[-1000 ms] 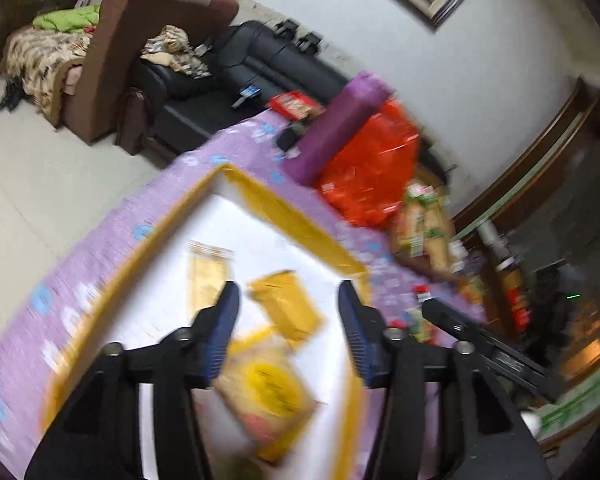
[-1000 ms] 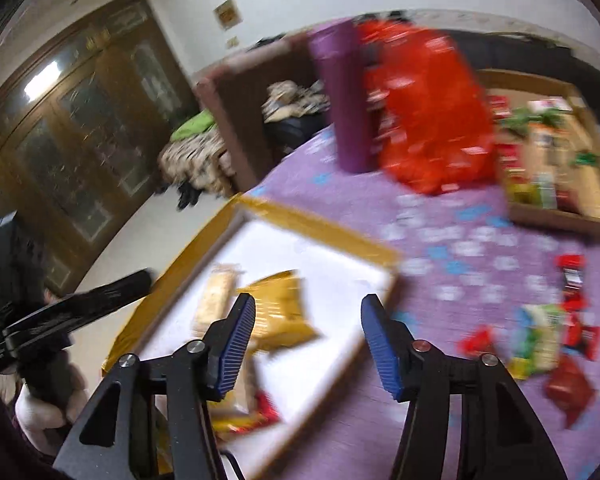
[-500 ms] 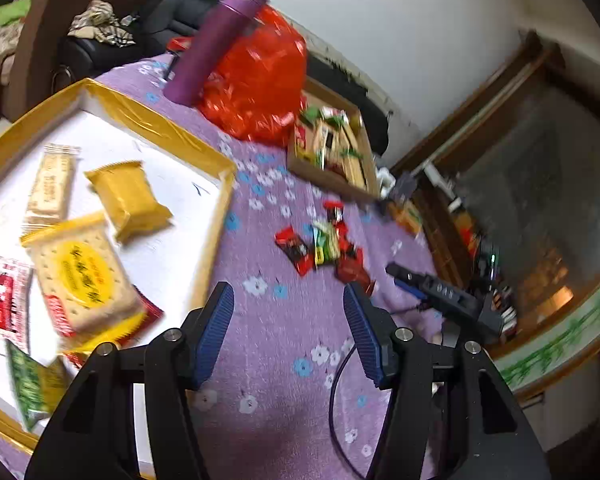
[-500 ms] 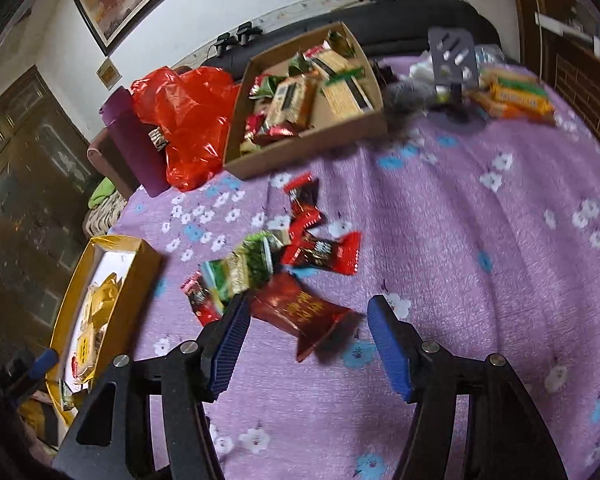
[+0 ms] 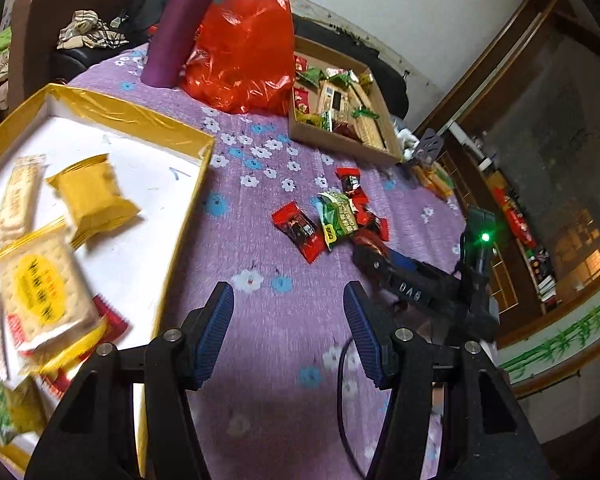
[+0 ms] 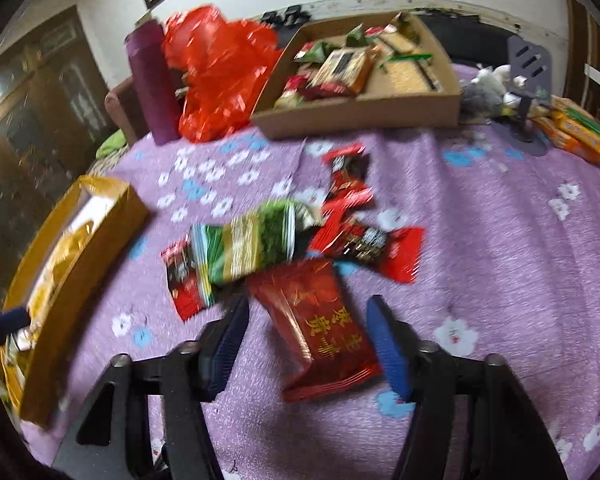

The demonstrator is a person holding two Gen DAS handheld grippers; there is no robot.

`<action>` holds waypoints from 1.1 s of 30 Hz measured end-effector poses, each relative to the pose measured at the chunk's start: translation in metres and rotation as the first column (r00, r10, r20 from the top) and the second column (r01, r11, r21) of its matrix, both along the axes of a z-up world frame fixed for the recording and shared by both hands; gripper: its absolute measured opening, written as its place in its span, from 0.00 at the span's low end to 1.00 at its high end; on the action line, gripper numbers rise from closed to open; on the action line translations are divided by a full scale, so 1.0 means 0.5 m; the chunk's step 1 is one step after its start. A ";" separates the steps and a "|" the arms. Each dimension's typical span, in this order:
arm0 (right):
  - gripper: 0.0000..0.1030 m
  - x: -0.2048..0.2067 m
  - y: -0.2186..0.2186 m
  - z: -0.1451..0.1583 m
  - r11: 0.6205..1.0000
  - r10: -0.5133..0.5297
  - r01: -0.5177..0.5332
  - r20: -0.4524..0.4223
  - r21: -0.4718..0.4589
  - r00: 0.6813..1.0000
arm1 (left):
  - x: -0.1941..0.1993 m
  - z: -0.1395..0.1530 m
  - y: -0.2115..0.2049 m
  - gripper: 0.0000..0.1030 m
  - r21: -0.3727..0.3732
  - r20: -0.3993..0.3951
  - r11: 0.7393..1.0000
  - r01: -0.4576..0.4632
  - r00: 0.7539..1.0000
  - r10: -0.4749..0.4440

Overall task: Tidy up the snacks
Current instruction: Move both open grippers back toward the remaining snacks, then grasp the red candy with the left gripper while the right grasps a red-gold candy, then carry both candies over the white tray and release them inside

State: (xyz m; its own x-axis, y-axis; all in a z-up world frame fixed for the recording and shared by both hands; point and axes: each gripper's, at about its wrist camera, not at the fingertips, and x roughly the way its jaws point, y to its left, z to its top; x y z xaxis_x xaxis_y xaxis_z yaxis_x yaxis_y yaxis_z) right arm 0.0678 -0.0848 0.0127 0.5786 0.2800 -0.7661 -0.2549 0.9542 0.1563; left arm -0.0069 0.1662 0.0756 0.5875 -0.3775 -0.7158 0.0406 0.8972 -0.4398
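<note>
Left wrist view: purple floral cloth (image 5: 260,240), yellow tray (image 5: 100,104) of biscuits, sofa behind; left gripper (image 5: 288,336) open, empty. Right wrist view, blurred: right gripper (image 6: 304,344) closing around a red packet (image 6: 320,328), pads not yet touching; snack pile (image 6: 284,236) beyond, box (image 6: 360,114) farther.

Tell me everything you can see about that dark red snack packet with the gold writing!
The dark red packet is a flat, shiny pouch, probably foil or plastic, with gold characters and a faint swirly pattern. Its ends look crimped. It lies flat and slanted on the purple flowered tablecloth, sealed as far as shows. Its far end sits against the green striped packet. The right gripper straddles it, jaws closing, with the blue pads not pressing on it yet.
</note>
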 end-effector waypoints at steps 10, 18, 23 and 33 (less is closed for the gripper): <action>0.30 0.005 -0.045 0.007 0.993 -0.017 0.022 -0.045 0.115 0.999 | 0.153 -0.083 -0.090 0.54 0.095 -0.083 0.995 0.024 0.996 -0.016; 0.30 0.010 -0.063 0.013 0.987 -0.038 0.046 -0.051 0.153 0.998 | 0.201 -0.103 -0.165 0.52 0.285 -0.039 0.955 0.082 0.996 -0.074; 0.30 0.005 -0.060 0.016 0.989 -0.052 0.055 -0.030 0.136 0.998 | 0.176 -0.101 -0.170 0.23 0.367 -0.012 0.921 0.129 0.991 -0.135; 0.30 -0.007 -0.065 0.032 0.984 -0.068 0.066 0.008 0.165 0.998 | 0.090 -0.028 -0.105 0.23 0.228 0.074 0.972 0.052 0.995 -0.070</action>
State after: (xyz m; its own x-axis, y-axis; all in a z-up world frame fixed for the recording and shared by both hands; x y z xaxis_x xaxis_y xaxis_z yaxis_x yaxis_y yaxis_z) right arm 0.0644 -0.1175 0.0288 0.6103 0.3622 -0.7045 -0.1945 0.9307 0.3099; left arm 0.0382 0.1137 0.0613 0.6279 -0.2486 -0.7376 0.1255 0.9676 -0.2193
